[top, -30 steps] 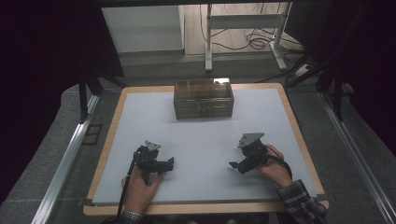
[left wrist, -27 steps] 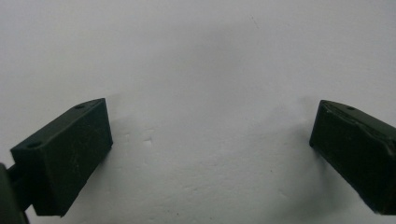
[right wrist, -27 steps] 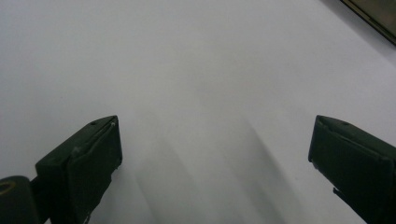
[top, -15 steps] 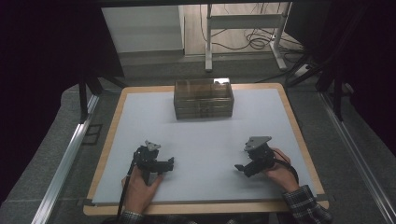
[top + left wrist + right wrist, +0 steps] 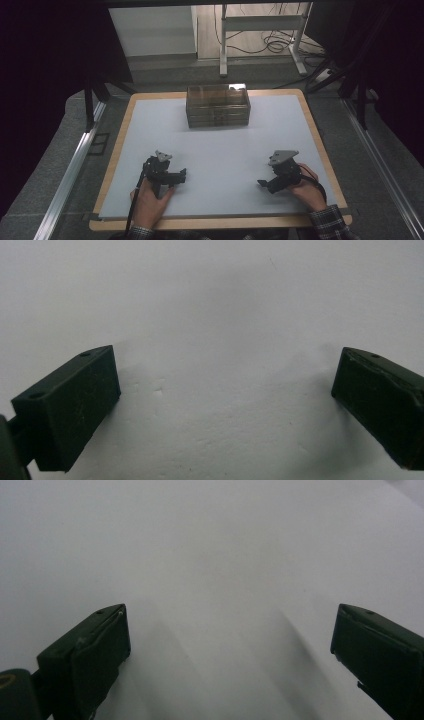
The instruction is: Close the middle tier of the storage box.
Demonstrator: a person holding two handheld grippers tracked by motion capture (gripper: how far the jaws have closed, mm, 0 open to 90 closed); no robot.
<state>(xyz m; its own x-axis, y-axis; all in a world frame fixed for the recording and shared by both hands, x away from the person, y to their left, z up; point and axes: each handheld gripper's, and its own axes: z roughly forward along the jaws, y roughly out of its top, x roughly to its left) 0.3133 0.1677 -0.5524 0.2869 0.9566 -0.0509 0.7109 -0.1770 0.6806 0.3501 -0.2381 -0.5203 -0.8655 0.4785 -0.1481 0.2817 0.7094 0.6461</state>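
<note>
With both jaws spread wide, the left gripper (image 5: 181,174) and right gripper (image 5: 261,183) are best advanced squarely toward the box (image 5: 218,105) (well ahead of them).

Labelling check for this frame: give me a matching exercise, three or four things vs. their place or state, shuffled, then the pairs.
Things:
1. left gripper
2. right gripper
3. brown box
4. table

Places or states:
A. at the far edge of the white surface, centred
B. near the front, left of centre, jaws open
C. white top with a wooden rim
D. near the front, right of centre, jaws open

Pairs: 1-B, 2-D, 3-A, 4-C
</note>
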